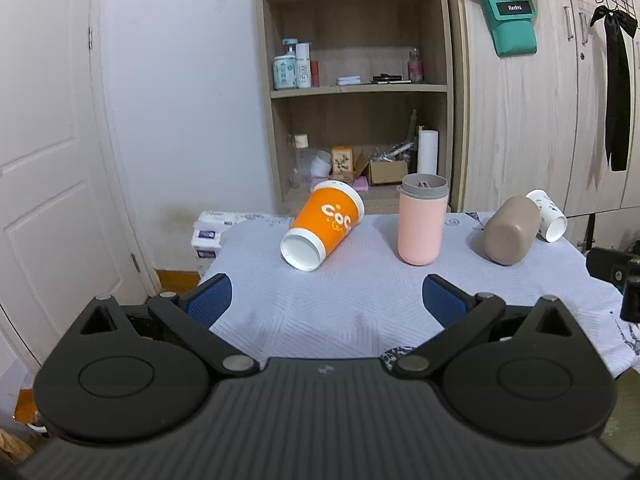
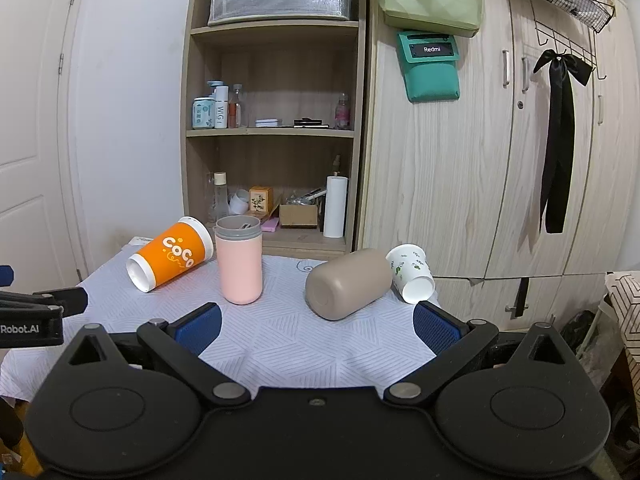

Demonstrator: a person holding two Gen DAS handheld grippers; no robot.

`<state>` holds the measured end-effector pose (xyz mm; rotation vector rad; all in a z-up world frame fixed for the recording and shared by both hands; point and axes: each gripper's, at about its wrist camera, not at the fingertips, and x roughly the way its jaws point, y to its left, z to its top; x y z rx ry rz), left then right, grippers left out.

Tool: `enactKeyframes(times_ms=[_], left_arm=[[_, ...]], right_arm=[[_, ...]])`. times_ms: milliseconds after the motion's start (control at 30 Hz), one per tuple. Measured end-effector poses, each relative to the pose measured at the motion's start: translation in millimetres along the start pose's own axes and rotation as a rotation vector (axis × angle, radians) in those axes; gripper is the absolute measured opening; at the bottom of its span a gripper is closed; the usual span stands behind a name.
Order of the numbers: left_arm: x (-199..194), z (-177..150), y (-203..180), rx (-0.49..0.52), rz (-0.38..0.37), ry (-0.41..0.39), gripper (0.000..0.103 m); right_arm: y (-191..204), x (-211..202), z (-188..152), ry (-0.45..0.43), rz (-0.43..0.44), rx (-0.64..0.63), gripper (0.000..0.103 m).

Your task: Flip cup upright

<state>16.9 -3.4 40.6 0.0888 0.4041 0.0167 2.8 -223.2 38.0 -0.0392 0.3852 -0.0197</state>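
Note:
An orange paper cup point(image 1: 324, 224) point(image 2: 170, 260) lies on its side at the table's far left, white base toward me. A pink cup point(image 1: 422, 220) point(image 2: 239, 260) with a grey rim stands upright beside it. A taupe cup point(image 1: 510, 230) point(image 2: 348, 284) lies on its side, base toward me. A white leaf-print paper cup point(image 1: 548, 216) point(image 2: 412, 274) lies tipped behind it. My left gripper point(image 1: 326, 300) is open and empty, short of the orange and pink cups. My right gripper point(image 2: 316, 328) is open and empty, just short of the taupe cup.
The cups rest on a table with a white patterned cloth point(image 1: 320, 308) point(image 2: 280, 332). A wooden shelf unit point(image 1: 356, 80) with bottles and boxes stands behind it, with wardrobe doors point(image 2: 460, 180) to the right. The left gripper's body point(image 2: 32, 316) shows at the right wrist view's left edge.

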Motion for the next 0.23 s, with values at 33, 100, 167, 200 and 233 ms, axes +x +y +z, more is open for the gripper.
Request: enactKeyframes(times_ms=[33, 100, 167, 200, 233], left_arm=[[-0.6, -0.3, -0.7, 0.005, 0.004, -0.003, 0.103], [-1.2, 0.4, -1.0, 0.006, 0.005, -0.004, 0.103], [-1.8, 1.1, -0.4, 0.007, 0.003, -0.004, 0.103], [-2.2, 1.6, -0.5, 0.007, 0.003, -0.004, 0.103], [-2.6, 1.8, -0.6, 0.008, 0.002, -0.005, 0.103]], right_arm=[[-0.2, 0.2, -0.1, 0.001, 0.000, 0.001, 0.103], [-0.6, 0.4, -0.5, 0.003, -0.001, 0.001, 0.103], [-0.9, 0.3, -0.7, 0.003, -0.002, 0.002, 0.103], [-1.2, 0.3, -0.7, 0.003, -0.003, 0.003, 0.103], [-1.4, 0.1, -1.0, 0.003, -0.003, 0.003, 0.103]])
